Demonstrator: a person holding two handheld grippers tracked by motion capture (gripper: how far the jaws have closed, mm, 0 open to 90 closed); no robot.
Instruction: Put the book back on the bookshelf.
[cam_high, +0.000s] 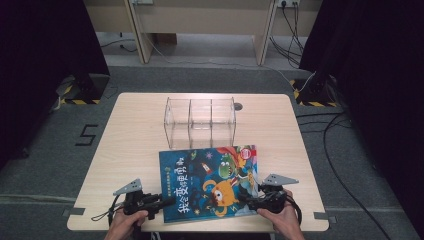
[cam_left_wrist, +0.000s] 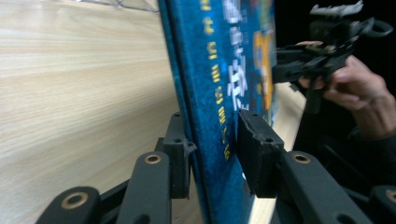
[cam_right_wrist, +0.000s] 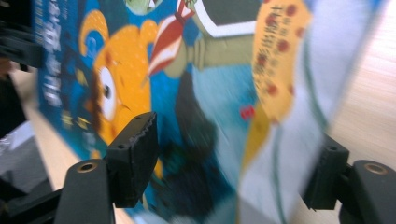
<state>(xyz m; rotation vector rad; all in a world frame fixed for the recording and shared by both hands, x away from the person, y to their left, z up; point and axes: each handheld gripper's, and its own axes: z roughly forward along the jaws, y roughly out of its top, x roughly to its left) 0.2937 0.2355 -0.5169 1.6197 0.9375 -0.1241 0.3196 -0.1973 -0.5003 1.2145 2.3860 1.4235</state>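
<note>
A blue children's picture book (cam_high: 210, 182) with an orange cartoon creature on its cover lies at the table's near edge. My left gripper (cam_high: 167, 201) is at the book's left spine edge. In the left gripper view its two pads sit one on each face of the book (cam_left_wrist: 210, 70), and the gripper (cam_left_wrist: 210, 149) is shut on it. My right gripper (cam_high: 245, 200) is at the book's right edge. In the right gripper view it stands wide open (cam_right_wrist: 231, 168), its jaws straddling the blurred cover (cam_right_wrist: 187, 70) without touching it.
A clear plastic organizer (cam_high: 200, 122) with three compartments stands just behind the book on the light wooden table (cam_high: 135, 140). Dark curtains hang at both sides, and cables run across the floor at the right.
</note>
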